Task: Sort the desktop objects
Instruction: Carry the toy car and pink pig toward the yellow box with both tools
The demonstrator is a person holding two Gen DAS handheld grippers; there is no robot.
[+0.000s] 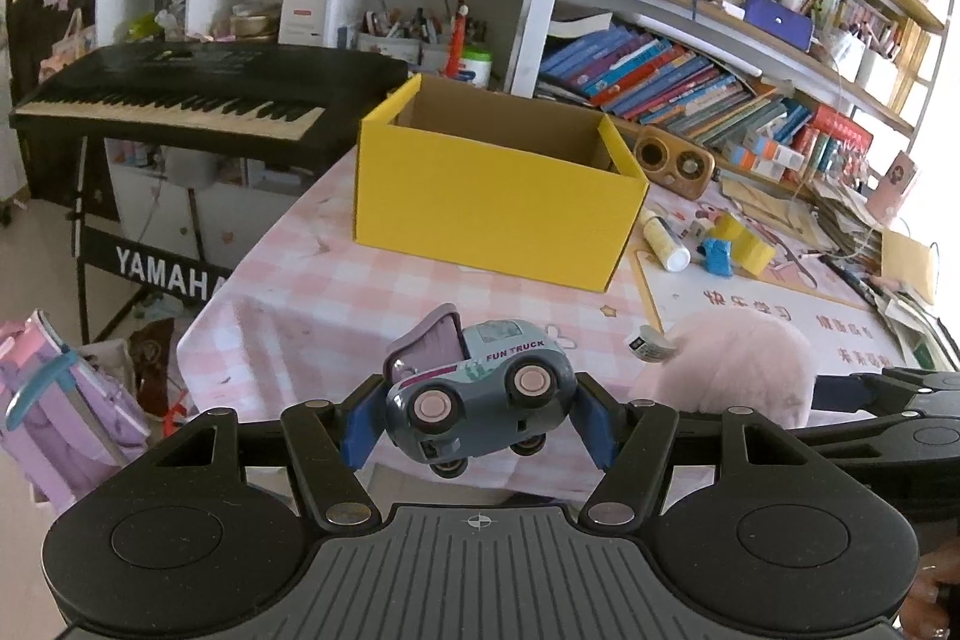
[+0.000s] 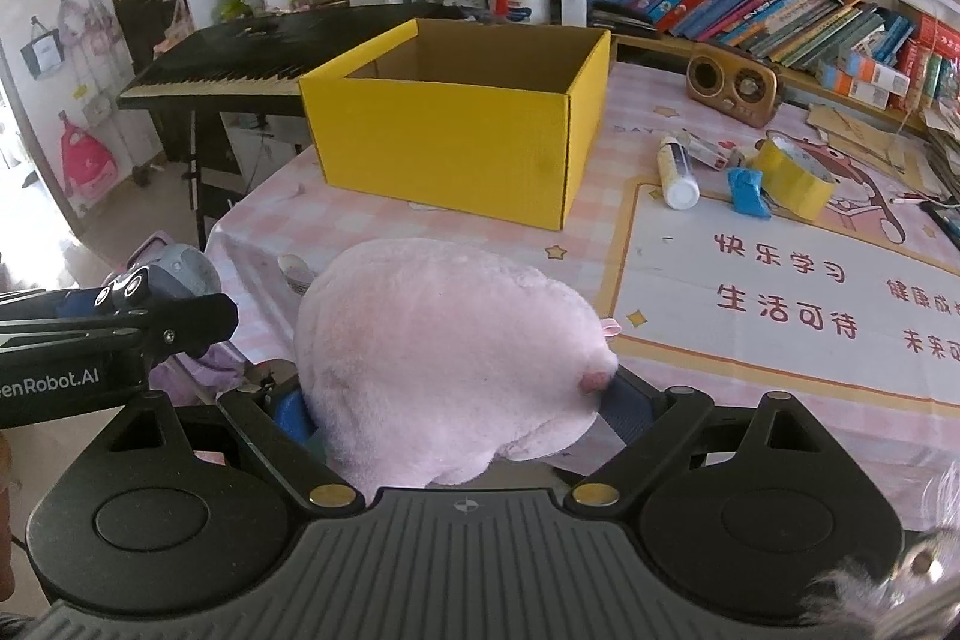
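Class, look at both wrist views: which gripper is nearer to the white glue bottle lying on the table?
Right. The right gripper, clamping the pink plush toy, sits on the white glue bottle's side. The left gripper, holding the grey toy truck, is farther left.

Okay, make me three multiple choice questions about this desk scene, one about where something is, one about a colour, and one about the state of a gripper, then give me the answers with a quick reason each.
1. Where does the white bottle lie?
A. inside the box
B. on the table, right of the box
C. on the keyboard

2. What colour is the cardboard box outside?
A. yellow
B. red
C. green

3. What is the left gripper doing?
A. hanging open with nothing in it
B. gripping the toy truck
C. gripping the plush toy

Answers:
1 B, it lies on its side on the table beside the box.
2 A, its outer walls are yellow.
3 B, the toy truck sits clamped between its blue pads, while the right gripper holds the pink plush toy.
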